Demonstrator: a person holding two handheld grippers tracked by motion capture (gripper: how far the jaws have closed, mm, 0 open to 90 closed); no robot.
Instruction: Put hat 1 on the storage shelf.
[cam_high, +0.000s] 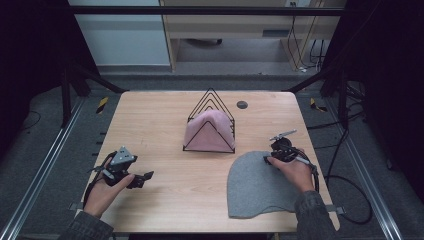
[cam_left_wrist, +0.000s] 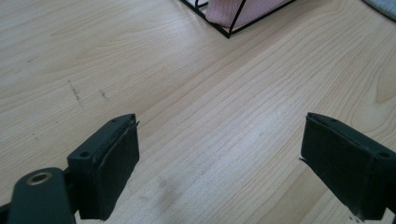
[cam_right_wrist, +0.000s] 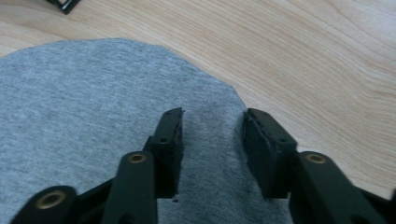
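R gripper (cam_right_wrist: 212, 140) sits over the grey beanie (cam_high: 257, 185) at table's near right, jaws half-narrowed astride the fabric, not yet pinching. L gripper (cam_left_wrist: 219, 163) waits wide open, empty. Next, prob: pinch, lift toward wire rack (cam_high: 209, 100) w/ pink beanie (cam_high: 207, 131).

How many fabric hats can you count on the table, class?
2. A pink hat sits draped in the black wire rack at the table's middle; a grey hat lies flat at its right, under the right hand-held gripper.

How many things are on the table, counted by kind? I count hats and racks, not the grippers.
Hats: 2, a grey hat lying flat and a pink hat in the rack
Wire racks: 1, a black wire rack
Total: 3
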